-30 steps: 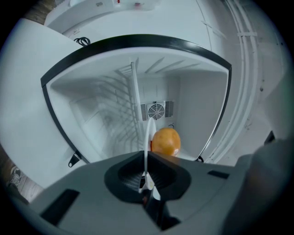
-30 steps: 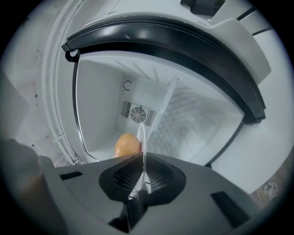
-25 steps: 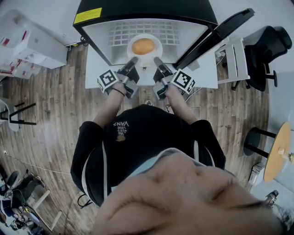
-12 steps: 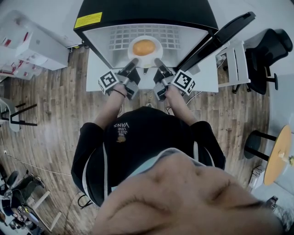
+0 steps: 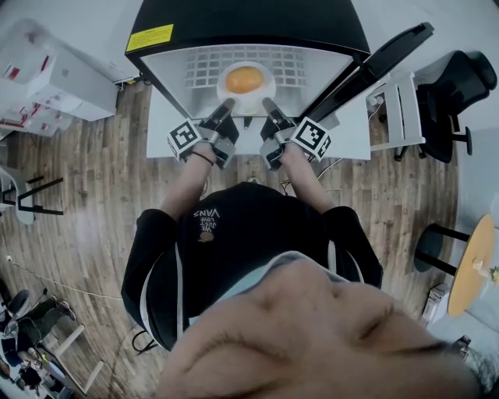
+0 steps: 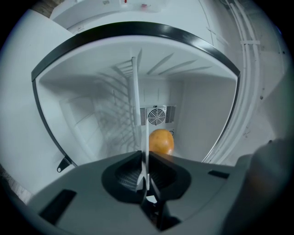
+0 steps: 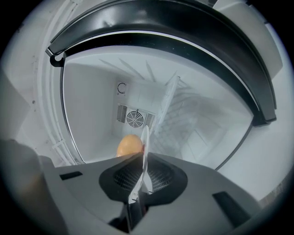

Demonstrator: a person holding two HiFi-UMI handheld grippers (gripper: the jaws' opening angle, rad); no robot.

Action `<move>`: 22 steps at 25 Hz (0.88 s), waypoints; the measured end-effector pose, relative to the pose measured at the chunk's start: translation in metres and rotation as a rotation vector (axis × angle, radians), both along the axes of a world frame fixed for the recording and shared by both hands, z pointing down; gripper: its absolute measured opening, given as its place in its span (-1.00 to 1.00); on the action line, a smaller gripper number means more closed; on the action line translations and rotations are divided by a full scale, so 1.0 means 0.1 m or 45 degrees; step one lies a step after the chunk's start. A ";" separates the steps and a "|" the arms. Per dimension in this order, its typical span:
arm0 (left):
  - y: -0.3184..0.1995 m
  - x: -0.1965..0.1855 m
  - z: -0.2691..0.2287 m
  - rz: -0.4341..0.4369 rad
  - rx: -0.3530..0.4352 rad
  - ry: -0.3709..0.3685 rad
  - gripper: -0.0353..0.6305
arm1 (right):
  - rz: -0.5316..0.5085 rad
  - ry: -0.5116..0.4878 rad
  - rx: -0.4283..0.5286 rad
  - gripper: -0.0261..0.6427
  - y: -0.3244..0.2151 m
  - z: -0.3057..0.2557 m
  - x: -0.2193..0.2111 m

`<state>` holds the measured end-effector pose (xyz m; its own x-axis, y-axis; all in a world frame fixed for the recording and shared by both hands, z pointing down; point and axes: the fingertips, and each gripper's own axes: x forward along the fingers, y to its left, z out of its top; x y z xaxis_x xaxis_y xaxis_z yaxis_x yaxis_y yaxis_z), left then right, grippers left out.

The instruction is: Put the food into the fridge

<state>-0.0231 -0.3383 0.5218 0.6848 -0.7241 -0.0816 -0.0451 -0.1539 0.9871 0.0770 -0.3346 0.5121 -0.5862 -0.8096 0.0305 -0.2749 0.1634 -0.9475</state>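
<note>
Wood floor [image 5: 101, 179], open fridge [image 5: 249, 19]: your left hand-held gripper [image 5: 228, 102] and right hand-held gripper [image 5: 267, 102] each clamp the rim of a white plate [image 5: 268, 84] carrying round orange food [image 5: 244, 79] inside.

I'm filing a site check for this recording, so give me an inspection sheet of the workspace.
Surface: white table under the fridge.
Job's things: white plate carrying a round orange food, inside the open fridge.
Clutter: nothing seen.
Grippers: left gripper and right gripper each shut on the plate's rim.
Cables: thin cable across the wood floor, lower left.
Surroundings: fridge door swung open at right; black office chair; white boxes at left.
</note>
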 end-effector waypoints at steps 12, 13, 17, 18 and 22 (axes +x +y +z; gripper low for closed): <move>-0.07 0.00 -0.07 -0.017 0.004 0.047 -0.81 | 0.003 -0.001 0.008 -0.85 -0.08 -0.03 -0.01; -0.08 0.00 -0.08 -0.016 0.008 0.051 -0.81 | 0.004 -0.003 0.009 -0.85 -0.09 -0.03 -0.01; -0.11 0.00 -0.09 -0.020 0.017 0.043 -0.81 | 0.007 -0.006 0.015 -0.83 -0.12 -0.05 0.00; -0.12 0.00 -0.09 -0.021 0.019 0.040 -0.81 | 0.007 -0.006 0.015 -0.83 -0.13 -0.05 0.00; -0.15 0.00 -0.11 -0.030 0.022 0.053 -0.81 | 0.001 -0.001 0.019 -0.83 -0.16 -0.06 0.00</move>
<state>-0.0229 -0.3533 0.5111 0.6633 -0.7383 -0.1222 -0.0080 -0.1703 0.9854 0.0773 -0.3508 0.5062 -0.5856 -0.8104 0.0177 -0.2742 0.1775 -0.9452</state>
